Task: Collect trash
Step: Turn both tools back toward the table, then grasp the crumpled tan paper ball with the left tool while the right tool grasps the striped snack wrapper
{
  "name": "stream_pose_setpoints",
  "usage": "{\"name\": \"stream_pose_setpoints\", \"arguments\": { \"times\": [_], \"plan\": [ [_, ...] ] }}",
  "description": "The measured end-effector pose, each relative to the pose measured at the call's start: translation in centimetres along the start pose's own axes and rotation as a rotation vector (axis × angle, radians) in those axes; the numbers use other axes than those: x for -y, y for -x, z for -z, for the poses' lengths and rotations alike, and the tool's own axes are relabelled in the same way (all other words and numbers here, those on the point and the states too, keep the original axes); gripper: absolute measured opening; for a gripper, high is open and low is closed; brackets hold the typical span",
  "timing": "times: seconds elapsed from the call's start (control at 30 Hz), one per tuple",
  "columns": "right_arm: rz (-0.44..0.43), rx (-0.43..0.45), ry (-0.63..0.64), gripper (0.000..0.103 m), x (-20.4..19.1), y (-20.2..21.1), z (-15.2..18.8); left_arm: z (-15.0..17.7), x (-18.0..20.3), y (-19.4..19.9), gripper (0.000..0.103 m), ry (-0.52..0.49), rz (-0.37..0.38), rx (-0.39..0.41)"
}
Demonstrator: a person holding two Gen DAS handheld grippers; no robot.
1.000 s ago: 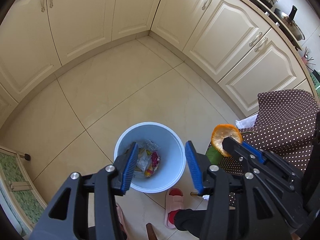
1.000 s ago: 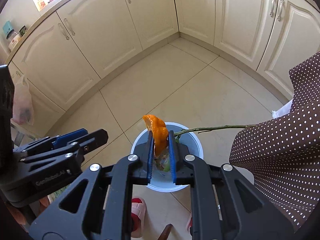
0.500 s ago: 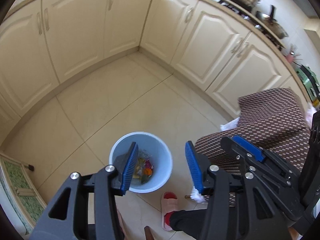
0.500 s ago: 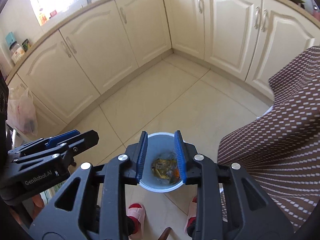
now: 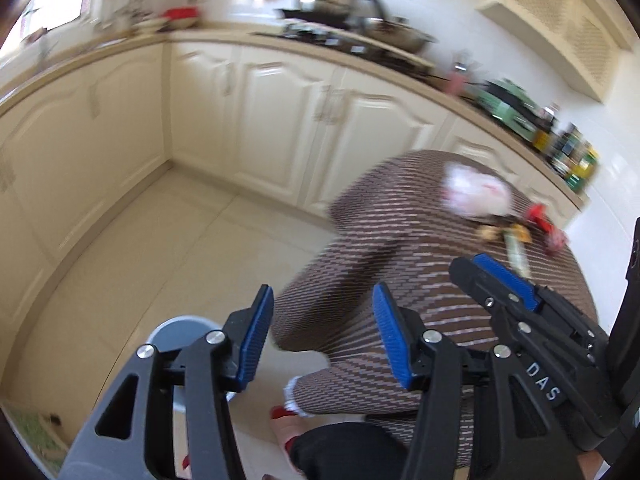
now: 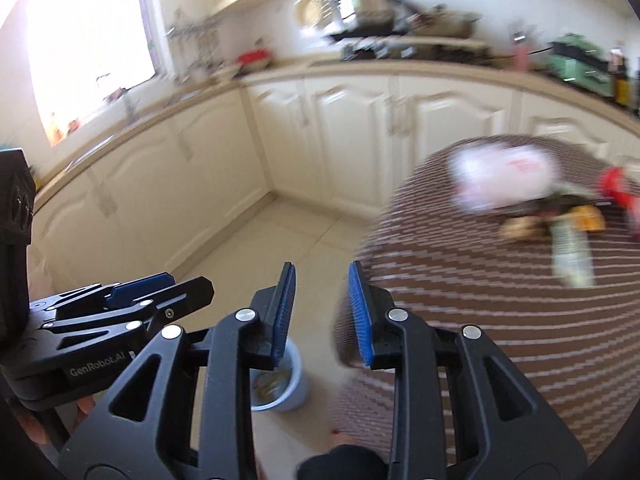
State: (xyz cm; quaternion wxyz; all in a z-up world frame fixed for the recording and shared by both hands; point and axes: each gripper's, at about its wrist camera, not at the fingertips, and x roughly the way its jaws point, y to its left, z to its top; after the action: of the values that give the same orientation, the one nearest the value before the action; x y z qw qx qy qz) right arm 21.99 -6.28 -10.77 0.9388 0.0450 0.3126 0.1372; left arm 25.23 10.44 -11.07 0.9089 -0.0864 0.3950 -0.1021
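Both grippers are hanging above the near edge of a table draped in a brown dotted cloth (image 5: 420, 240), and both views are smeared by motion blur. The left gripper (image 5: 322, 338) is showing its blue pads spread wide with nothing between them; the right gripper (image 6: 322, 312) is showing its pads parted by a narrower gap, likewise gripping nothing. White lettering reading "GenRobot.AI" is showing on the left gripper's black body in the right wrist view, and "DAS" is showing on the right gripper's body in the left wrist view. The trash is lying on the far right part of the cloth: a crumpled white wrapper (image 6: 502, 178) with blurred red print that cannot be read, a red piece (image 6: 618, 190), a pale green packet (image 6: 570, 252) and some small brown and yellow scraps (image 6: 560, 220) close together. The pale blue bin (image 6: 280, 384) is sitting on the tiled floor (image 5: 160, 240) to the near left of the table, with scraps inside. Cream cabinets (image 5: 280, 120) are lining the far walls.
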Motion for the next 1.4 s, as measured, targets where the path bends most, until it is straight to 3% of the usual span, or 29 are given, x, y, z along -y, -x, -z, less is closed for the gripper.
{"name": "stream_pose_setpoints", "arguments": {
  "times": [0.07, 0.2, 0.37, 0.47, 0.53, 0.67, 0.7, 0.73, 0.8, 0.93, 1.3, 1.4],
  "plan": [
    [0.052, 0.033, -0.025, 0.045, 2.8, 2.0, -0.3, -0.4, 2.9, -0.5, 0.053, -0.039, 0.023, -0.004],
    [0.147, 0.059, -0.094, 0.045, 8.8, 4.6, -1.0, -1.3, 8.6, -2.5, 0.053, -0.112, 0.064, -0.031],
    [0.197, -0.032, -0.175, 0.047, 15.0, 4.0, -0.7, -1.8, 12.7, -5.0, 0.053, -0.150, 0.093, -0.078],
    [0.172, -0.111, -0.209, 0.047, 17.2, 1.6, -0.9, -2.2, 13.8, -6.6, 0.053, -0.161, 0.084, -0.102],
    [0.138, -0.149, -0.229, 0.047, 17.8, 0.1, -1.0, -2.4, 13.8, -7.4, 0.053, -0.159, 0.077, -0.114],
    [0.165, -0.203, -0.203, 0.047, 17.8, -2.5, -1.6, -3.0, 14.1, -8.9, 0.053, -0.158, 0.068, -0.134],
    [0.180, -0.207, -0.191, 0.046, 17.8, -2.9, -1.7, -3.1, 14.3, -9.2, 0.053, -0.160, 0.068, -0.139],
    [0.205, -0.210, -0.171, 0.033, 17.9, -3.2, -1.9, -3.2, 14.5, -9.6, 0.053, -0.165, 0.069, -0.143],
    [0.224, -0.213, -0.154, 0.021, 18.5, -3.5, -2.0, -3.4, 15.3, -10.3, 0.053, -0.178, 0.073, -0.153],
    [0.222, -0.167, -0.177, 0.009, 20.3, -1.9, -1.8, -3.5, 17.0, -12.0, 0.053, -0.203, 0.091, -0.175],
    [0.185, -0.111, -0.234, 0.009, 22.6, 1.0, -1.2, -4.5, 20.4, -16.4, 0.051, -0.239, 0.088, -0.204],
    [0.184, -0.105, -0.232, 0.009, 22.5, 1.0, -1.4, -4.7, 20.9, -16.9, 0.029, -0.255, 0.054, -0.200]
  ]
}}
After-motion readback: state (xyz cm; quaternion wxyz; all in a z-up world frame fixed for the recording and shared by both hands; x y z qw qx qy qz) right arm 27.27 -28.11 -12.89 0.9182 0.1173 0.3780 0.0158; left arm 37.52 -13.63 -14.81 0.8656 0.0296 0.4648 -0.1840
